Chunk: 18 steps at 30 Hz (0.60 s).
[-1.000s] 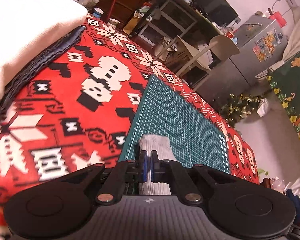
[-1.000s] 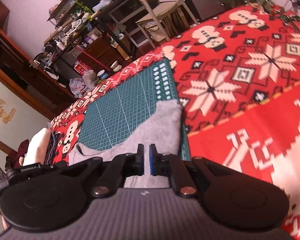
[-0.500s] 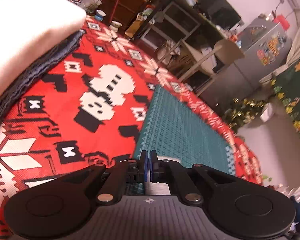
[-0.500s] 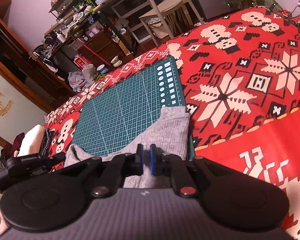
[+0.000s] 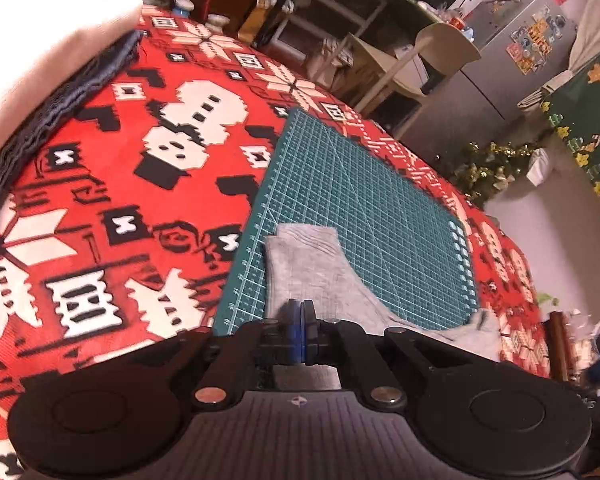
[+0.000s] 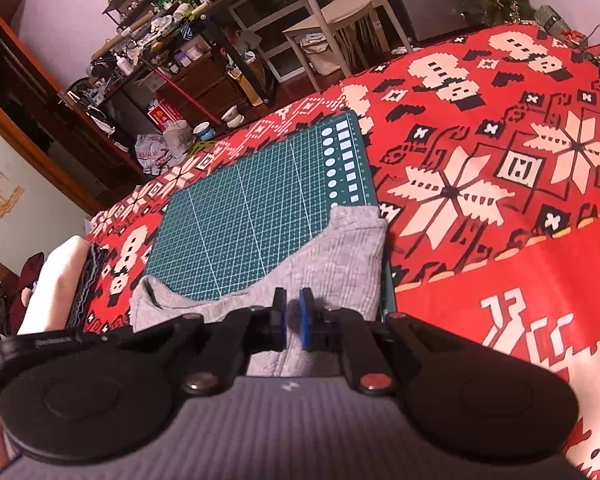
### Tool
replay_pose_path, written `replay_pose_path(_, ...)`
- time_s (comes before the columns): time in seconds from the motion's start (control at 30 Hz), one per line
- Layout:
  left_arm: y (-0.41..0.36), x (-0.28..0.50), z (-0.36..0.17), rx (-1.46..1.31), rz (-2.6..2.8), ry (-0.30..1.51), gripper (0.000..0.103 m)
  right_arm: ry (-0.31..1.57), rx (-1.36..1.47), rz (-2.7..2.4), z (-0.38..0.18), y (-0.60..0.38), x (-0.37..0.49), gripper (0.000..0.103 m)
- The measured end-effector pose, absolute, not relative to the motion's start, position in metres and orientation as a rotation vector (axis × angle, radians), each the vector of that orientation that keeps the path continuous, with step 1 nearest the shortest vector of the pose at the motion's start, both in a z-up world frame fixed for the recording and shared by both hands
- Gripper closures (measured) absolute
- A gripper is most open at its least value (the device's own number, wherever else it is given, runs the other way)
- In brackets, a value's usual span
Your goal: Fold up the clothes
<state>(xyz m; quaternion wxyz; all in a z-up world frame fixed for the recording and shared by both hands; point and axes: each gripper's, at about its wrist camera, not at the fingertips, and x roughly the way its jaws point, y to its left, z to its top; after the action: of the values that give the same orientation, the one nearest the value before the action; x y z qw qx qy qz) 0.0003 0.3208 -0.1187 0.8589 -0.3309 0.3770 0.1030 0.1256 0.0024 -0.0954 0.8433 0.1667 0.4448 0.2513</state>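
Observation:
A grey ribbed garment [image 5: 312,264] lies along the near edge of a green cutting mat [image 5: 360,184], one leg or sleeve end pointing away from me. My left gripper [image 5: 300,332] hovers over its near part, pads pressed together, apparently on the fabric's edge. In the right wrist view the same grey garment [image 6: 340,248] spreads across the green mat's [image 6: 260,200] near right corner. My right gripper [image 6: 292,320] sits just above it with a narrow gap between the pads, and cloth shows through the gap.
A red patterned blanket [image 5: 100,200] covers the surface. A stack of folded clothes [image 5: 40,40], white on top of dark blue, sits at the left, and the same folded stack [image 6: 60,280] shows in the right wrist view. A chair [image 6: 332,0] and cluttered shelves stand beyond the far edge.
Both grippers came down and the garment now lies flat on the mat. The right pads have parted slightly. The left gripper pulled back, so more of the cloth shows.

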Motion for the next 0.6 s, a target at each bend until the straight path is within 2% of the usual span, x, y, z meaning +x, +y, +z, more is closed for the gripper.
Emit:
replay_pose_path(0.23,0.327,-0.014,-0.115,-0.753,0.263,0.768,0.101,0.941,0.356,0.535,-0.096,0.000,0.118,0.094)
replay_pose_path(0.6,0.296,-0.031,-0.105,-0.714,0.202,0.802,0.101,0.958,0.323,0.556,-0.093,0.000,0.102,0.094)
